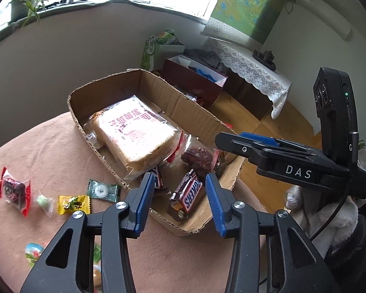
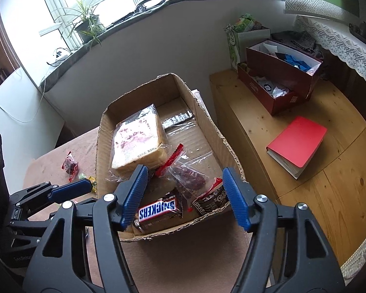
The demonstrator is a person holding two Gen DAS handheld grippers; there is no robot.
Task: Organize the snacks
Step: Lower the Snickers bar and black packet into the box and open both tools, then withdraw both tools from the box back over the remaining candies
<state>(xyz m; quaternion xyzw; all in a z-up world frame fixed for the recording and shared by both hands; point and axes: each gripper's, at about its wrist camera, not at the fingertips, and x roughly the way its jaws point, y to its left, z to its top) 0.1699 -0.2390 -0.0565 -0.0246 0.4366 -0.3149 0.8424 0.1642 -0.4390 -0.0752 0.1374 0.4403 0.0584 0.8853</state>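
While both claws hang over the near end of the cardboard box (image 2: 102, 131):
Left claw (image 1: 180, 183): released, nothing between pads.
Right claw (image 2: 185, 178): released, empty.
Snickers bar (image 2: 157, 211): inside box, near wall.
Bread pack (image 1: 134, 134): inside box.
Loose candies (image 1: 73, 204): on worktop (image 1: 48, 146), left of box.

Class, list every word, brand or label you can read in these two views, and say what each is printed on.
"SNICKERS": chocolate bar in the cardboard box.
"DAS": right gripper, seen from the left camera.
Pink characters on the bread packet: too blurred to read.
Print on the maroon box and the dark wrapper: too small.
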